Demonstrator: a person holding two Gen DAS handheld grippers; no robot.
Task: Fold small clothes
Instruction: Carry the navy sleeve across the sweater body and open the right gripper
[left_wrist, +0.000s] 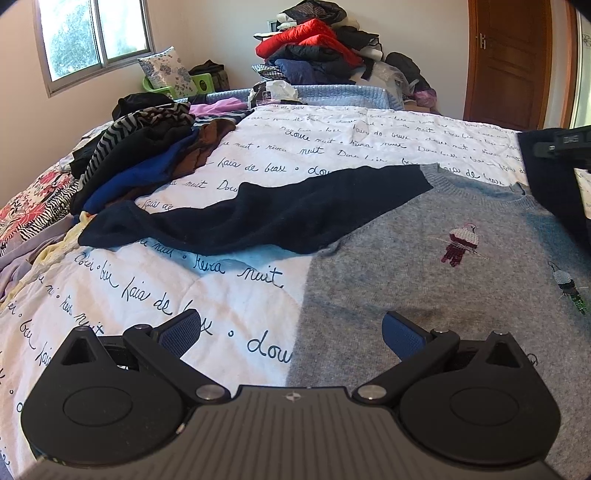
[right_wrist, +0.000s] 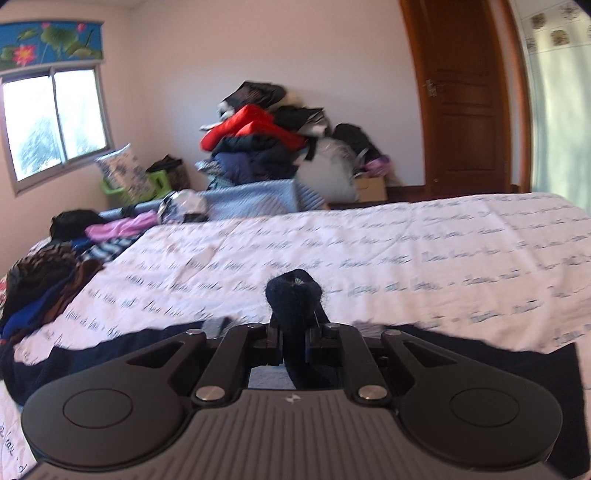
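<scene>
While the left tool (left_wrist: 291, 332) hovers with its fingers wide apart and empty, the right tool (right_wrist: 294, 334) is clamped on a dark navy sleeve (right_wrist: 293, 295).

From the left wrist, a grey sweater (left_wrist: 424, 280) with small embroidered figures lies flat on the bed's script-printed quilt (left_wrist: 221, 295), its other navy sleeve (left_wrist: 258, 218) stretched out leftward toward a heap of clothes (left_wrist: 147, 155). From the right wrist, a bunch of navy knit pokes up between the closed fingers, above the quilt; the picture is blurred.
</scene>
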